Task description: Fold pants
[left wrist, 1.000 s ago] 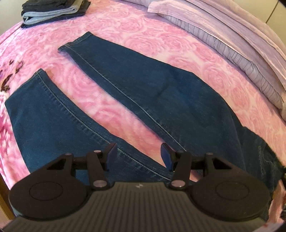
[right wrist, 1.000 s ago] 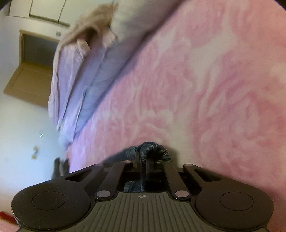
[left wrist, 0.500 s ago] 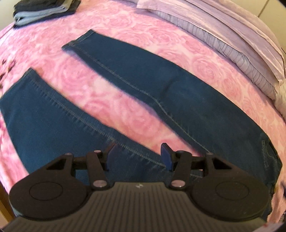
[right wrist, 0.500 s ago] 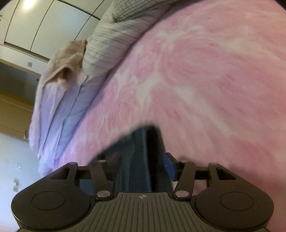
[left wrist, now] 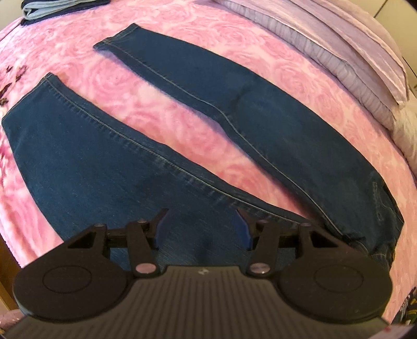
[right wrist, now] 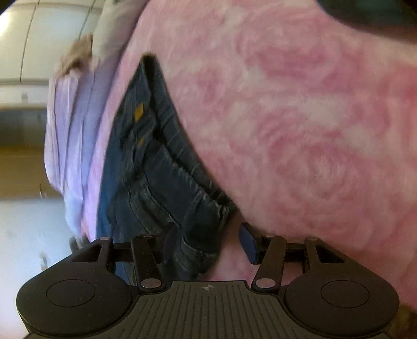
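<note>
Lying flat on a bed point(left wrist: 213, 34) with a pink rose-print cover, a pair of dark blue jeans point(left wrist: 286, 130) is spread out with the two legs apart in a V, cuffs toward the far side. Pink cover shows between the legs. Neither leg has been folded yet, so the task looks to be at its very start

The left gripper point(left wrist: 202, 228) hovers over the upper part of the near leg, jaws wide apart and holding nothing. The right gripper point(right wrist: 208, 243) is at the waistband end, also spread wide and empty — the bunched waistband point(right wrist: 208, 193) and a pocket seam sit just ahead of its left finger, with bare cover in front of the right one. That view is blurred, so whether a finger touches the cloth cannot be told

Pale lilac pillows point(left wrist: 351, 52) run along one edge of the bed, and a small stack of folded clothes point(left wrist: 52, 7) rests at the far corner

Denim like this is likely soft but fairly heavy — it should drape and sag when lifted, yet hold a crease. The thick waistband and the stitched cuff hems look like the firmest places to pinch; thin single layers mid-leg would probably slip or bunch. The plush cover may drag on the cloth
</note>
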Tool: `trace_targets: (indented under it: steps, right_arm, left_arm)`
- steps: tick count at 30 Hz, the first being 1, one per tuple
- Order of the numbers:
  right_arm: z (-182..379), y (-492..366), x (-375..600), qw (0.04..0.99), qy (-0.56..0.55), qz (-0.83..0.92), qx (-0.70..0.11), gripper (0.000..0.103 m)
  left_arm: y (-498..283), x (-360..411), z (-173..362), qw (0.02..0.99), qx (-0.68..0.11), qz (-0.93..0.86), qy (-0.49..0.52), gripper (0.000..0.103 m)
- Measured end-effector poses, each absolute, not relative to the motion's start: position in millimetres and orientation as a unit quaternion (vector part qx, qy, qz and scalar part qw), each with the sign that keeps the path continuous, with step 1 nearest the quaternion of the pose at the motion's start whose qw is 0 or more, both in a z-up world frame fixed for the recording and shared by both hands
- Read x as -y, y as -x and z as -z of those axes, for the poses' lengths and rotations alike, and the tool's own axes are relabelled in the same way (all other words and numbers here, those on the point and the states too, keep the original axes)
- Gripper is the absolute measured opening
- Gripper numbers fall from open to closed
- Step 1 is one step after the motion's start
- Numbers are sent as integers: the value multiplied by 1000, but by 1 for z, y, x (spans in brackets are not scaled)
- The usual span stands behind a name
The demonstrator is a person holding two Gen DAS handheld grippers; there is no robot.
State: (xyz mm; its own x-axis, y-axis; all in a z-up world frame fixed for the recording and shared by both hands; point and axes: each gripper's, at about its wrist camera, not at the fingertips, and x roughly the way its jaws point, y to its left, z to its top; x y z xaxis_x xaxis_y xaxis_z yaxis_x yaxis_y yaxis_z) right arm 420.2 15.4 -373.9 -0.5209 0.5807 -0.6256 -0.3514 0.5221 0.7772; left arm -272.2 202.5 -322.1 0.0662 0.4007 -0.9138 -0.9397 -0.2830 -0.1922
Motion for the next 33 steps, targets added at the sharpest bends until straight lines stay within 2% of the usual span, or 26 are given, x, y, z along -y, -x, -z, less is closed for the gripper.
trace_targets:
  steps: [1, 4, 8, 10, 12, 15, 17, 20, 26, 28, 33]
  right_arm:
    - [380, -421, -18, 486, -100, -466, -732, 49]
    - [376, -416, -27, 511, -98, -459, -720, 20]
    - [330, -415, -11, 570, -95, -481, -659, 11]
    - [327, -425, 11, 597, -92, -447, -659, 6]
    - [347, -425, 15, 596, -73, -413, -685, 7]
    - [345, -416, -2, 613, -27, -423, -667, 10]
    - [342, -416, -8, 609, -13, -428, -667, 17]
    - [344, -422, -2, 596, -17, -421, -684, 21]
    - [346, -418, 2, 600, -13, -403, -691, 29]
    - [347, -410, -3, 607, -7, -404, -685, 33]
    - [344, -398, -13, 623, 19, -404, -669, 38]
  left_arm:
    - [272, -202, 322, 537, -272, -626, 497, 49]
    - [271, -199, 325, 535, -273, -624, 500, 49]
    - [273, -192, 325, 537, -281, -620, 499, 49]
    - [274, -188, 325, 538, -288, -620, 492, 49]
    - [279, -185, 329, 531, -292, -623, 495, 49]
    - [287, -181, 337, 518, -294, -628, 500, 49]
    - [295, -176, 340, 512, -288, -633, 504, 49]
    - [316, -167, 338, 494, -277, -649, 508, 49]
    - [390, -154, 337, 436, -223, -710, 506, 53]
    - [418, -154, 340, 414, -205, -733, 498, 58]
    - [487, -166, 355, 364, -150, -774, 496, 60]
